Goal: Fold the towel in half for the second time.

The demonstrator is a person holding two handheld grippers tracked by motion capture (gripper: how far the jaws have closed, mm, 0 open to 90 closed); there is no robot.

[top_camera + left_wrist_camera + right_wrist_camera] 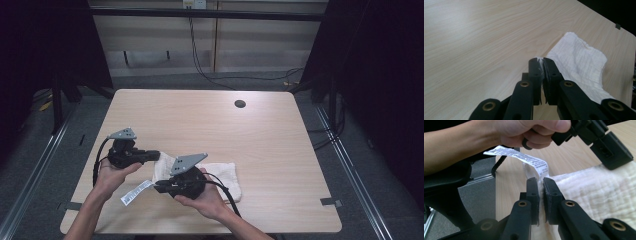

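Cloth (220, 175) is lying at the table's (200, 120) near edge while I'm clamping its left end with both grippers, right gripper (541, 185) beside the label (524, 157), left gripper (542, 65) farther along. I'm judging a fold is starting; next I'm needing an even carry across.

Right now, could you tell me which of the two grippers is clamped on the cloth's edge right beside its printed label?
The right gripper: it pinches the white cloth directly below the label. The left gripper grips another edge, with no label by it.
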